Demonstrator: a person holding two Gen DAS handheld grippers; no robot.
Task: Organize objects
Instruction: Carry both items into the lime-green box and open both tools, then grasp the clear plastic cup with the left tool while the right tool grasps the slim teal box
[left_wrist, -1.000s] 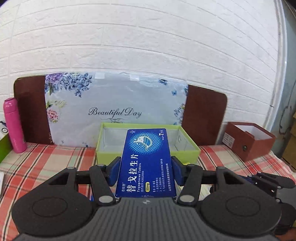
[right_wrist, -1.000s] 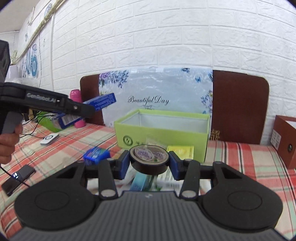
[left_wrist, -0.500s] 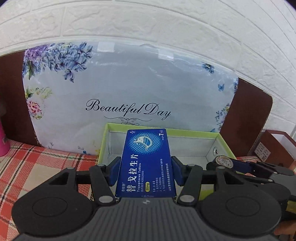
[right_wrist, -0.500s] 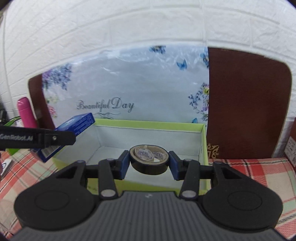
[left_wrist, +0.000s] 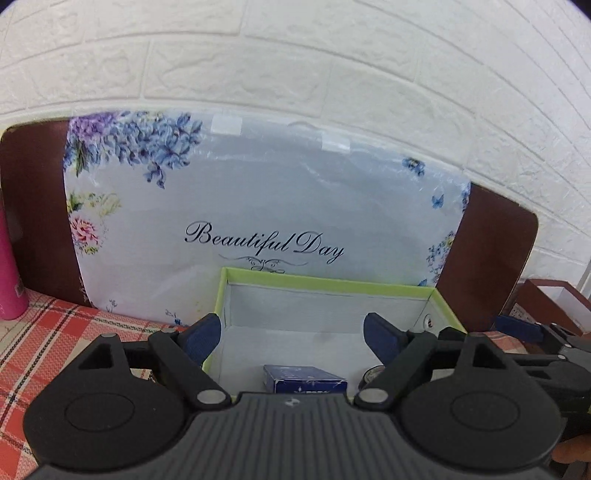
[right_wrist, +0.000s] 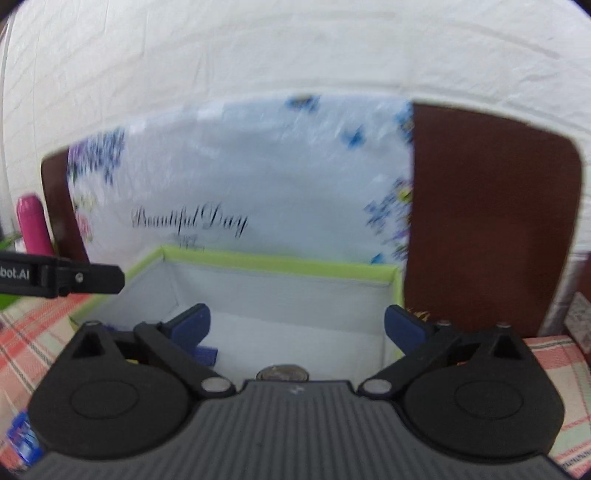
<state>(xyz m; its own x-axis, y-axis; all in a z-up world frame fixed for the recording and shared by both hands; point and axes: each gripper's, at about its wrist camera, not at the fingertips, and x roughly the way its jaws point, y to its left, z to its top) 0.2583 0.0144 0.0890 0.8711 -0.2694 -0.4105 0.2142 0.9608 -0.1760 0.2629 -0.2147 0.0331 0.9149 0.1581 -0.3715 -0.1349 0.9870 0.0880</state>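
Observation:
A green open box (left_wrist: 332, 282) with a pale lining stands against the floral board; it also shows in the right wrist view (right_wrist: 280, 263). My left gripper (left_wrist: 293, 334) is open and empty above the box. The blue medicine box (left_wrist: 304, 382) lies on the box floor below it, with the black tape roll (left_wrist: 371, 374) beside it. My right gripper (right_wrist: 297, 326) is open and empty over the same box. The tape roll (right_wrist: 282, 373) lies on the floor just below it, and the blue medicine box (right_wrist: 207, 355) lies to its left. The right wrist view is blurred.
A floral "Beautiful Day" board (left_wrist: 258, 206) leans on the white brick wall. A pink bottle (left_wrist: 9, 273) stands at the left on the checked cloth (left_wrist: 44, 332). A brown box (left_wrist: 550, 299) sits at the right. The left gripper's arm (right_wrist: 62, 277) shows at the left of the right wrist view.
Both grippers have opened over the green box. The blue medicine box dropped from the left one and the tape roll from the right one onto the box floor.

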